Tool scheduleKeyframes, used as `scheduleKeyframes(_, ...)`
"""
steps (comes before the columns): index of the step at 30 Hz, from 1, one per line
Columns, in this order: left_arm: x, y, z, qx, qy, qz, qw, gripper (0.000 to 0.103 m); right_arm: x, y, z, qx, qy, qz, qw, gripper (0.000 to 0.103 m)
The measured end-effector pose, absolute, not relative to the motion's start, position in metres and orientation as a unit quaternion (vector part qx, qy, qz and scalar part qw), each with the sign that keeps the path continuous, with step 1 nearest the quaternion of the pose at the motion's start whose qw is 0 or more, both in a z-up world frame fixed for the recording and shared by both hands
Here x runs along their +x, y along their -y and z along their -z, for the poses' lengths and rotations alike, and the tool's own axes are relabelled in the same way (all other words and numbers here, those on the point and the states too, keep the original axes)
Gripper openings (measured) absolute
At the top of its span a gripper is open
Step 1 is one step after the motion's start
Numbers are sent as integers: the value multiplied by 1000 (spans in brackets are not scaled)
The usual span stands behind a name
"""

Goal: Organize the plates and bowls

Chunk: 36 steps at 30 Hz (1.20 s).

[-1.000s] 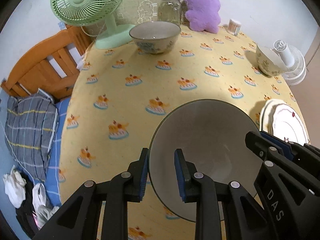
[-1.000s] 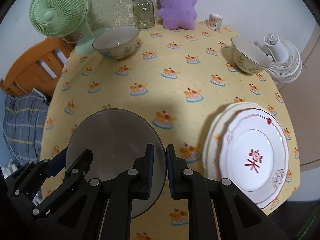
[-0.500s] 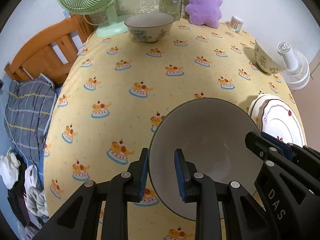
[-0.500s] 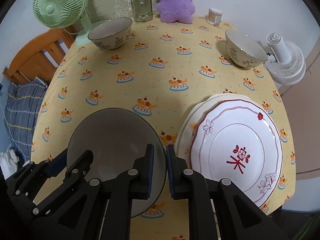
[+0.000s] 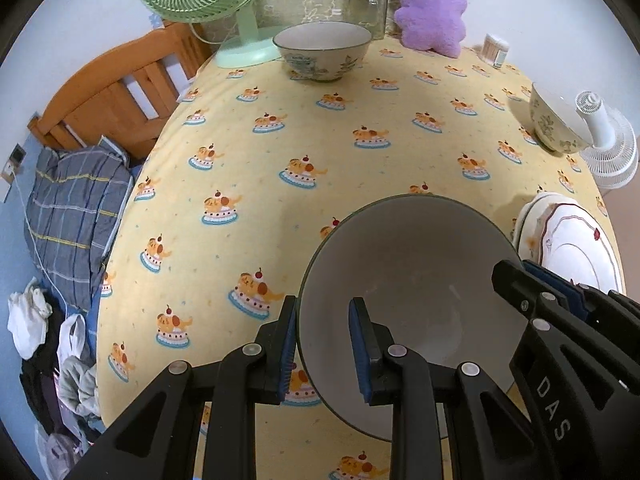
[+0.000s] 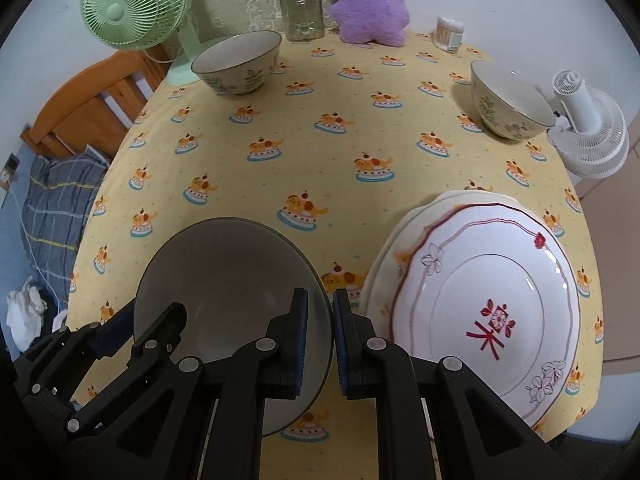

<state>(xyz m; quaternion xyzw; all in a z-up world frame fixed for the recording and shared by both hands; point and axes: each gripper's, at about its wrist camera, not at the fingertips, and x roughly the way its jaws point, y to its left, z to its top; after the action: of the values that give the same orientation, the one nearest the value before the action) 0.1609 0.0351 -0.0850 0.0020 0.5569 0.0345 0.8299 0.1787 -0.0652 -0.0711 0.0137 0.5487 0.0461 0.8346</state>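
Observation:
A plain grey-white bowl (image 5: 412,280) (image 6: 224,280) hangs over the near part of the table, gripped on opposite sides of its rim. My left gripper (image 5: 322,344) is shut on the bowl's left rim, one pad inside and one outside. My right gripper (image 6: 321,336) is shut on its right rim. Each gripper also shows in the other's view: the right gripper (image 5: 560,320) and the left gripper (image 6: 100,336). A stack of plates (image 6: 480,308) (image 5: 572,240), the top one white with red trim, lies just right of the bowl. Two floral bowls stand farther off, one at the far left (image 6: 236,62) (image 5: 322,50) and one at the right (image 6: 508,100) (image 5: 556,120).
The table wears a yellow cloth (image 6: 320,152) with a cake print. A green fan (image 6: 132,4), a glass jar (image 6: 301,8), a purple plush (image 6: 370,4) and a cotton-swab tub (image 6: 449,34) line the far edge. A white fan (image 6: 588,136) stands right; a wooden bed frame (image 5: 108,104) left.
Both grippers have carried the bowl a little towards the near edge and the plates, rolling slightly. The far bowls now sit higher in view. Both grips are unchanged.

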Motion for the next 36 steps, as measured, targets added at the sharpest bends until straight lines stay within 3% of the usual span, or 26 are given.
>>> scheduleKeyframes(4, 159, -35, 81, -3, -554, -33, 832, 31, 180, 66, 73, 22, -554, -50, 831, 21)
scheduleKeyframes(9, 156, -38, 75, -7, -552, -31, 833, 39, 178, 65, 70, 38, -558, -58, 827, 43)
scheduleKeyframes(14, 153, -44, 65, -11, -544, -15, 839, 65, 172, 61, 56, 39, -542, -47, 838, 61)
scheduleKeyframes(20, 148, -54, 46, -2, -523, 10, 852, 79, 164, 49, 37, 32, -522, -33, 852, 71)
scheduleKeyframes(36, 177, -80, -17, -14, -460, 15, 888, 79, 191, 21, -33, 16, -460, -16, 888, 78)
